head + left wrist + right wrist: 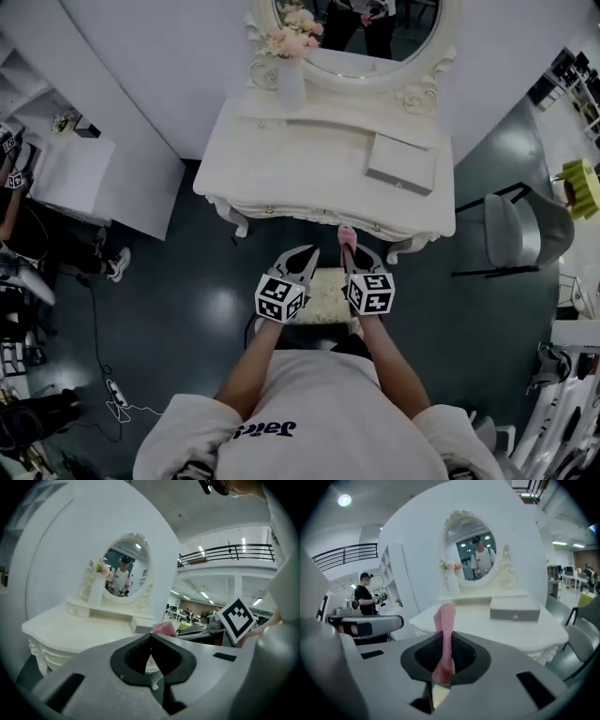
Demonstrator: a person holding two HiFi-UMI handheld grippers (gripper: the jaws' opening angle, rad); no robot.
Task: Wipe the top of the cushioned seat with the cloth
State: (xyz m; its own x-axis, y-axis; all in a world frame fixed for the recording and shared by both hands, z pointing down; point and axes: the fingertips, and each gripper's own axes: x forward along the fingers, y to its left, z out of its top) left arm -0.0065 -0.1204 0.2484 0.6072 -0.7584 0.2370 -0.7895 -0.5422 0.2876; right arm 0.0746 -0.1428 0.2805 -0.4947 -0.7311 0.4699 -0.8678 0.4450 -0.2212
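Dark glossy floor point(187, 291). At the far side is an ornate white desk point(309, 173) with an oval mirror point(361, 42). The cream tufted cushioned seat point(326, 292) lies beneath both grippers. Left gripper point(310, 251) jaws are clenched and empty. Right gripper point(349, 251) jaws grasp the pink knitted cloth point(347, 235), upright near the desk's near edge.

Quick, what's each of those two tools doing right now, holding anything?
Left tool: closed, nothing in it.
Right tool: closed on the pink knitted cloth.
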